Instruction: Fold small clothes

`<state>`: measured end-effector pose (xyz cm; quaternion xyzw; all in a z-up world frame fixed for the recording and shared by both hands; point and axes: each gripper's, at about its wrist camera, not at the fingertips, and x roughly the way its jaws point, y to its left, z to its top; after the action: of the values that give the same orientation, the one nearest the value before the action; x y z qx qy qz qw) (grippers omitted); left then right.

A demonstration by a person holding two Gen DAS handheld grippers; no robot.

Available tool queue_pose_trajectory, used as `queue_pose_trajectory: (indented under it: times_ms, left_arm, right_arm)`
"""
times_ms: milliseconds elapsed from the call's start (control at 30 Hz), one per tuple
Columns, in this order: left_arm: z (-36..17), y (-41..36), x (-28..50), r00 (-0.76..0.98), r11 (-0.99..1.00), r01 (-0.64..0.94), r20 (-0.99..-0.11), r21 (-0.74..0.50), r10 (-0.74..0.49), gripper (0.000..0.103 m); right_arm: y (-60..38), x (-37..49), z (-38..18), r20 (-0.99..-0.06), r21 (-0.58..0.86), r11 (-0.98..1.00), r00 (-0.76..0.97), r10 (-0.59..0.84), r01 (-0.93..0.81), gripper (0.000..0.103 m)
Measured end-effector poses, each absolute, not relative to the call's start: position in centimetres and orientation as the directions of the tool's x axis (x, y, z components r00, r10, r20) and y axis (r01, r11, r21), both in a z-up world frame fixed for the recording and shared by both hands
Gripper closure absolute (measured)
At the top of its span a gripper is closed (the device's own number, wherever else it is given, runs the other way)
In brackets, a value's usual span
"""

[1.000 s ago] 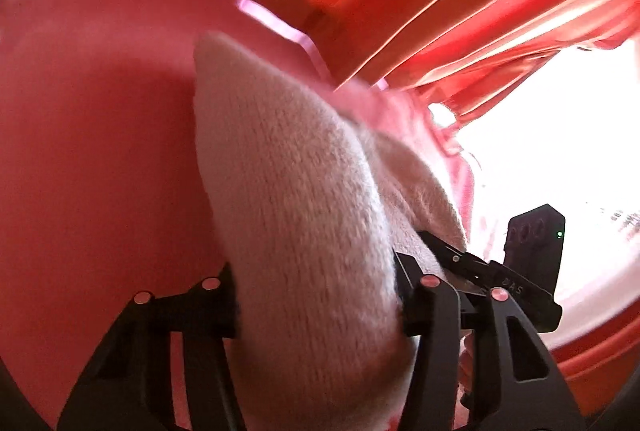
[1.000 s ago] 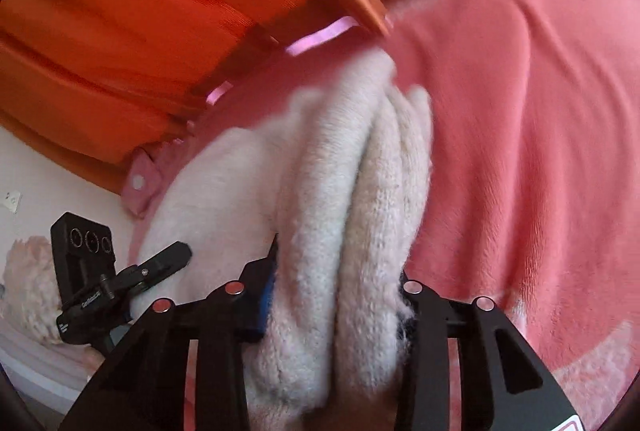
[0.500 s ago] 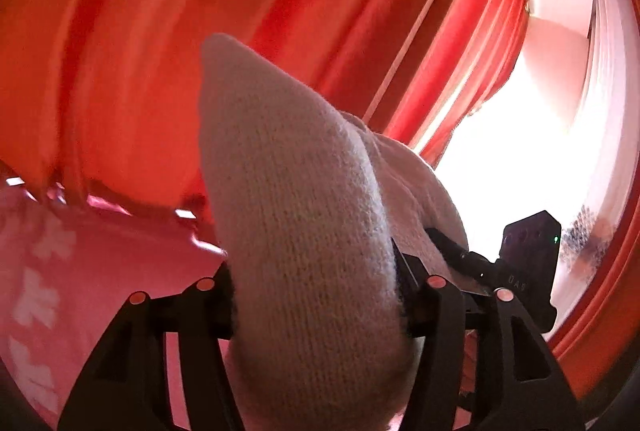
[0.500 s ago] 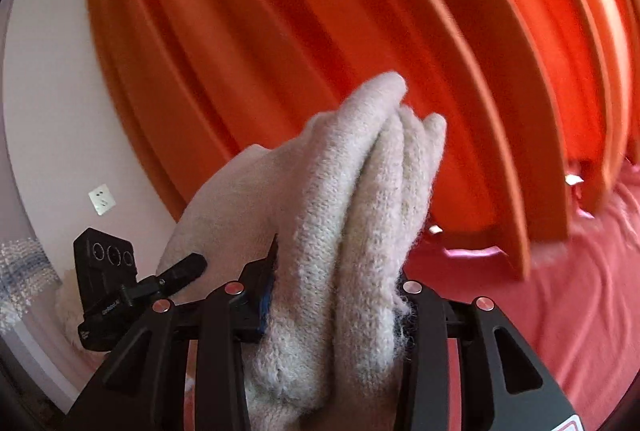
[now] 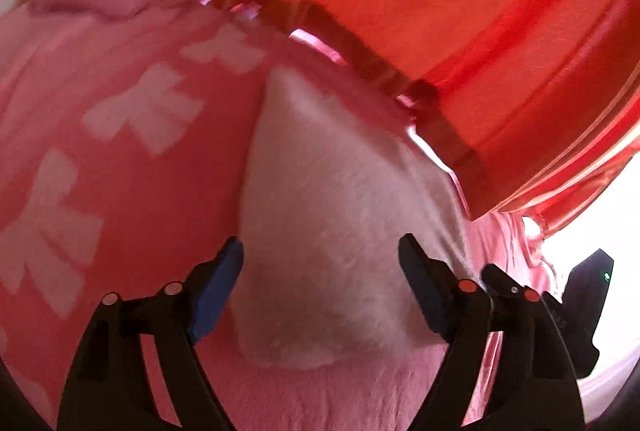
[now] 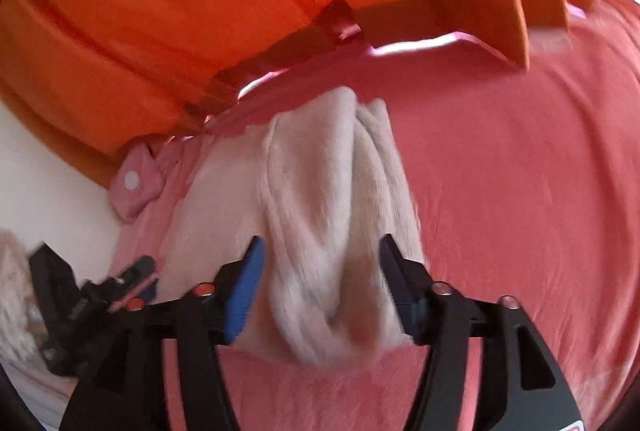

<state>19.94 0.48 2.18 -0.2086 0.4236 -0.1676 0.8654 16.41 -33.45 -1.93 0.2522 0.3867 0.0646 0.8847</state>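
Lying bunched on the pink bedspread [image 5: 120, 191] near its curtain-side edge, cream knit garment [image 5: 332, 231] sits between both spread-wide grippers: left gripper [image 5: 320, 287], right gripper [image 6: 320, 283]. Risk: fluffy folds springing apart unpressed.

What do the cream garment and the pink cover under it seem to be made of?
The cream folded garment looks like thick wool or acrylic knit, matt, with fuzzy fibres along its edges. The pink cover with pale cross-shaped prints looks like soft fleece or brushed cotton; blur leaves this open.
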Motion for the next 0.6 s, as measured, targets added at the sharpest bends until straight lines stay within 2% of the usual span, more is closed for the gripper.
queue_pose_trajectory:
  times_ms: [67,233,400,500,600]
  left_arm:
    - [2.2,-0.4,20.4,0.599,0.876,0.131,-0.667,-0.464,-0.443,0.014]
    - [0.6,-0.7,20.5,0.541,0.906,0.123,-0.738,-0.406,-0.404,0.014]
    - [0.6,-1.5,20.3,0.556,0.933,0.134,-0.754,-0.334,-0.35,0.014]
    - [0.6,-2.0,20.1,0.57,0.947,0.144,-0.758,-0.286,-0.316,0.014]
    - [0.8,-2.2,19.9,0.581,0.953,0.148,-0.757,-0.263,-0.299,0.014]
  right_arm:
    - [-33.7,17.6,-2.8,-0.672,0.501,0.858,0.673,0.307,0.109,0.028]
    - [-33.9,19.1,-5.0,-0.702,0.536,0.831,0.626,0.34,0.15,0.028]
    - [-33.2,19.7,-5.1,-0.709,0.514,0.848,0.619,0.337,0.128,0.029]
    - [-33.2,19.3,-4.0,-0.703,0.478,0.864,0.659,0.266,0.162,0.03]
    - [-32.3,18.7,-2.3,-0.665,0.434,0.893,0.71,0.229,0.118,0.03]
